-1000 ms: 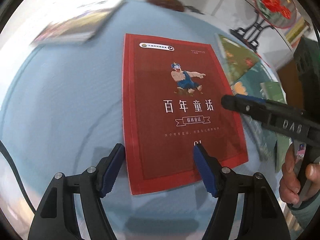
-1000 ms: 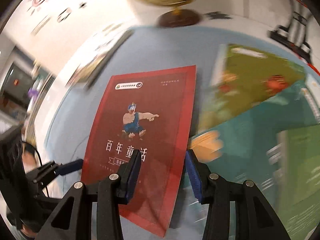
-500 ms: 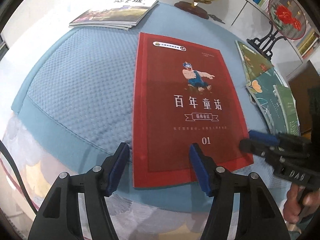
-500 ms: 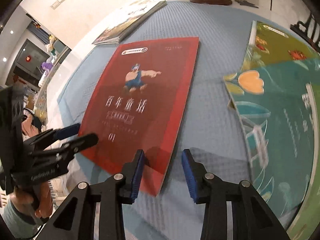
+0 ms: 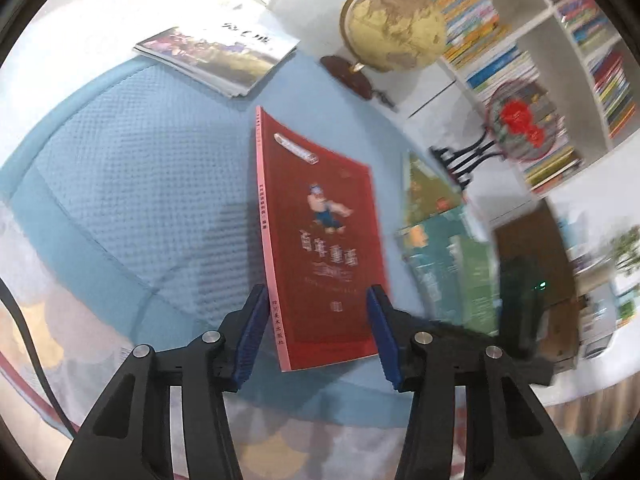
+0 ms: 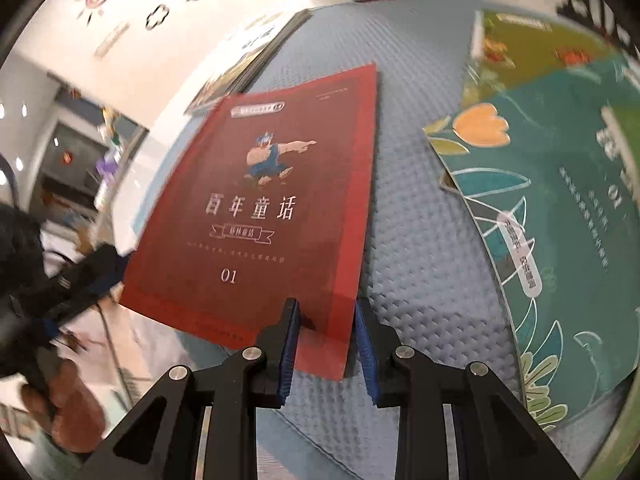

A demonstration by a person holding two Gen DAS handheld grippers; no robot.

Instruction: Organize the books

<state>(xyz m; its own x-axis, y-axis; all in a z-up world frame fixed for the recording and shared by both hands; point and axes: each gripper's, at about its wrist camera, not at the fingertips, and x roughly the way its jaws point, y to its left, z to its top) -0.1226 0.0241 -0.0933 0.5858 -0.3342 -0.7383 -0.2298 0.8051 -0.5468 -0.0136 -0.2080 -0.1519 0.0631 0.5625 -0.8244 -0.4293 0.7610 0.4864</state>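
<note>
Once flat, red book [image 5: 320,248] tilted.

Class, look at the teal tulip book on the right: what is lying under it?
An olive-green book sticks out from beneath the teal tulip book, which lies across its near part. The blue quilted cloth runs underneath. Anything else below is hidden.

Each camera sits just behind its own jaws and looks forward along them, close above the blue cloth [image 5: 132,184] on the bench. The left wrist view faces up the cloth toward a globe [image 5: 394,26] and bookshelves [image 5: 576,40]. The right wrist view looks from the opposite side, angled toward a white wall [image 6: 192,24]. Both share the red book [image 5: 324,248] [image 6: 276,208], the teal book [image 6: 568,208] and the far stack of books [image 5: 218,56].
</note>
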